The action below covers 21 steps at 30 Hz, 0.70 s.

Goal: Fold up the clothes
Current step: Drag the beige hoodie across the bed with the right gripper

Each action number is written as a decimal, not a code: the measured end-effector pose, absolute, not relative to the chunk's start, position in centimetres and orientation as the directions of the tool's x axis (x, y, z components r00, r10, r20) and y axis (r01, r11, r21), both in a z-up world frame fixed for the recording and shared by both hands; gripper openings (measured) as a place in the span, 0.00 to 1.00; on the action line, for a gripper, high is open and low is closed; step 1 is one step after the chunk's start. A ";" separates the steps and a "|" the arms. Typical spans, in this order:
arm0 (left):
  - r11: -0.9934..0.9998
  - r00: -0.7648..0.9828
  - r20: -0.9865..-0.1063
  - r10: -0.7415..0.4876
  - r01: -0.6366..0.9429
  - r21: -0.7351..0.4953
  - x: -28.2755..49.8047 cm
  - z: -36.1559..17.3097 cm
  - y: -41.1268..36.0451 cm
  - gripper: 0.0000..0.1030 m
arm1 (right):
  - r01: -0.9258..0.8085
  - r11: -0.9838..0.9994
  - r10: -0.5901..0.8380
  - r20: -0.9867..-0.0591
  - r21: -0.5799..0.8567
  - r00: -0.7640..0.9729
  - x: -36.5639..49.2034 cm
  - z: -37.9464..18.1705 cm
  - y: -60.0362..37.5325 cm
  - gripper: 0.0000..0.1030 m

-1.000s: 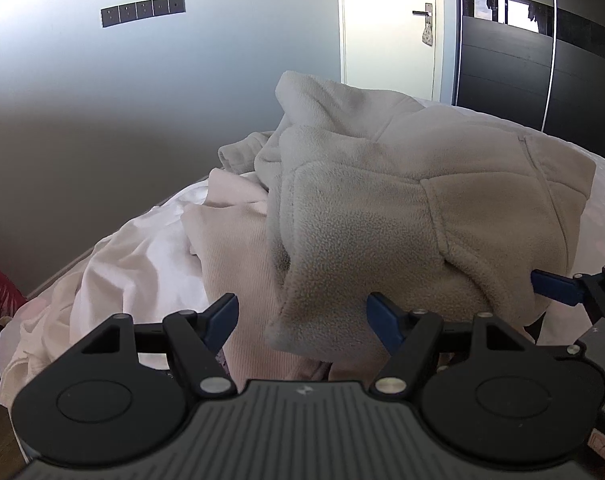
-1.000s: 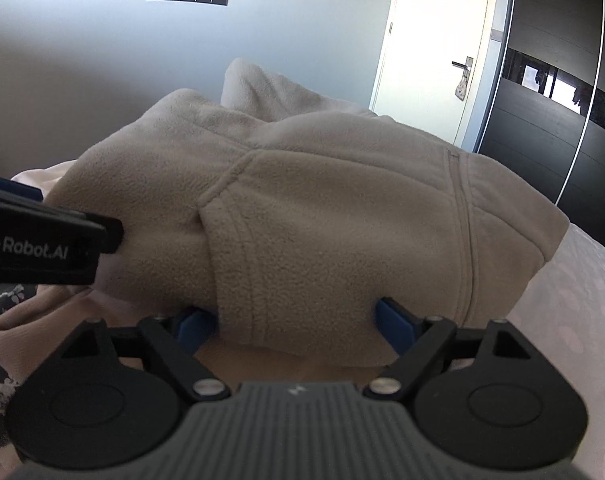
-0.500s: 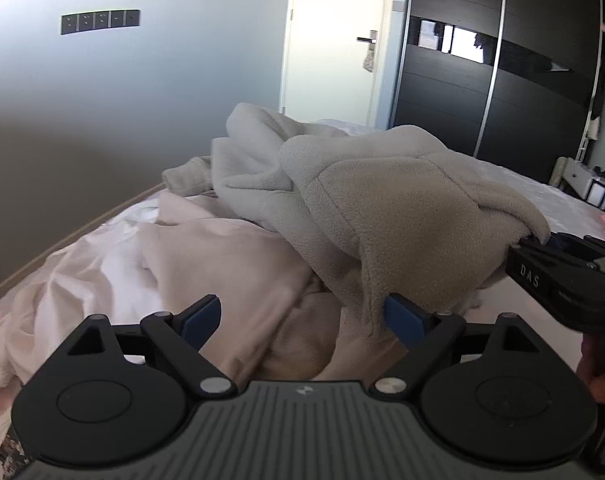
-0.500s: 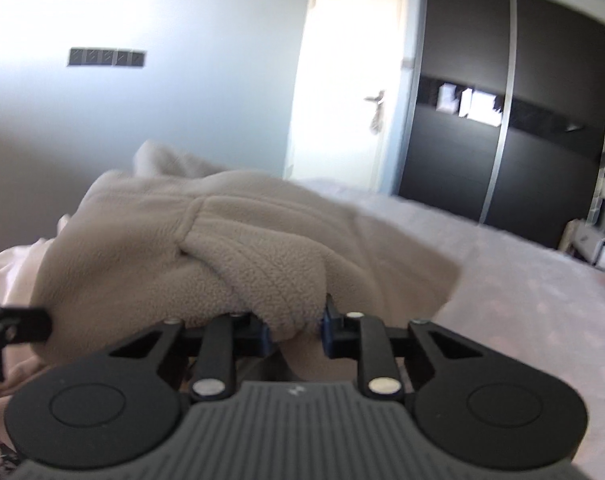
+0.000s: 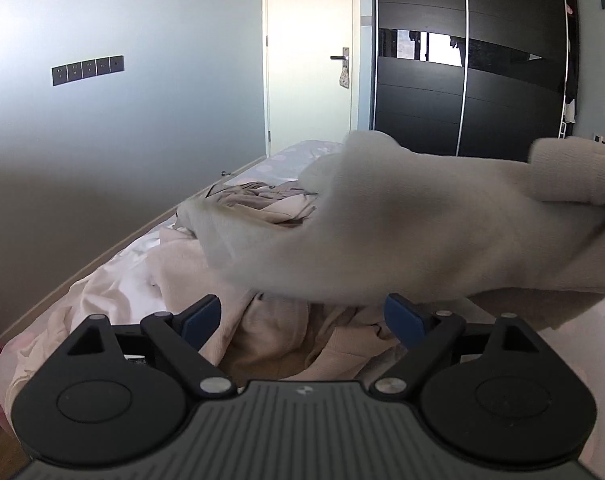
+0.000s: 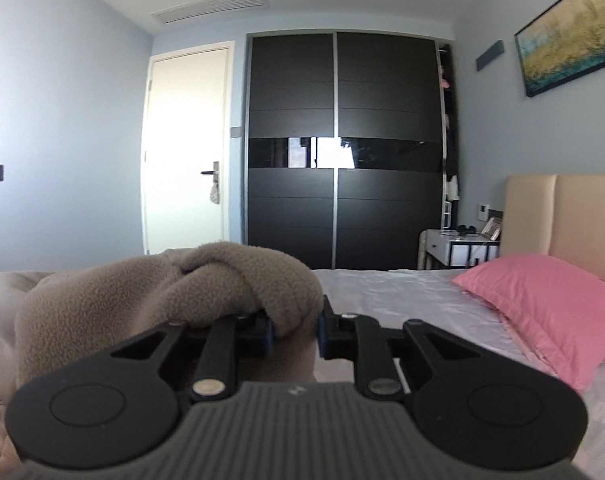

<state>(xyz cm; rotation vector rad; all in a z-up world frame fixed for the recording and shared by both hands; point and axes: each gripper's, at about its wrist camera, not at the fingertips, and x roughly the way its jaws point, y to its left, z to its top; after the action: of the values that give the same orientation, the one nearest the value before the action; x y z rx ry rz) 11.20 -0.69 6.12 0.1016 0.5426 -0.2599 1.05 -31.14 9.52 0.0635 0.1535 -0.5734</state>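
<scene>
A beige fleece garment [image 5: 442,232] hangs stretched and blurred across the left wrist view, lifted off the bed toward the right. My left gripper [image 5: 302,314] is open and empty, with its blue pads just below the fleece's lower edge. My right gripper [image 6: 296,330] is shut on a bunched fold of the same fleece [image 6: 182,288], which drapes over its left finger and hangs down to the left.
A pile of cream and pale pink clothes [image 5: 262,320] lies on the bed below the left gripper. A pink pillow [image 6: 542,312] and padded headboard [image 6: 562,216] are at the right. A dark wardrobe [image 6: 342,152], white door [image 6: 182,152] and bedside table [image 6: 458,248] stand beyond the bed.
My right gripper has closed on the fleece and lifted it up and to the right. The fleece has risen off the pile. My left gripper has stayed open and now points farther toward the door.
</scene>
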 end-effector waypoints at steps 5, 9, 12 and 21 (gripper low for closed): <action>0.940 0.807 -0.520 -0.278 0.339 0.023 8.3 6.5 -2.6 0.87 | 0.713 0.701 -0.698 -0.206 -0.004 0.685 -10.8 9.7 -39.7 0.20; 0.909 0.769 -0.543 -0.337 0.416 0.026 6.8 5.2 -5.7 0.87 | 0.837 0.546 -0.787 -0.357 -0.023 0.503 -19.5 7.7 -47.4 0.21; 0.880 0.728 -0.571 -0.380 0.475 0.020 5.8 4.0 -8.2 0.87 | 0.866 0.498 -0.720 -0.571 -0.030 0.395 -24.9 4.5 -52.5 0.24; 0.776 0.594 -0.650 -0.474 0.630 0.009 1.4 -1.5 -15.3 0.87 | 0.851 0.509 -0.681 -0.666 -0.131 0.305 -33.3 0.0 -50.3 0.55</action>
<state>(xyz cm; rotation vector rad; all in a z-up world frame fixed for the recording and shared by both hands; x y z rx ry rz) 1.44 -15.33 -1.45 0.2496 0.6766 -0.6495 -33.33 -50.31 -0.01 0.2657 0.7357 -1.0300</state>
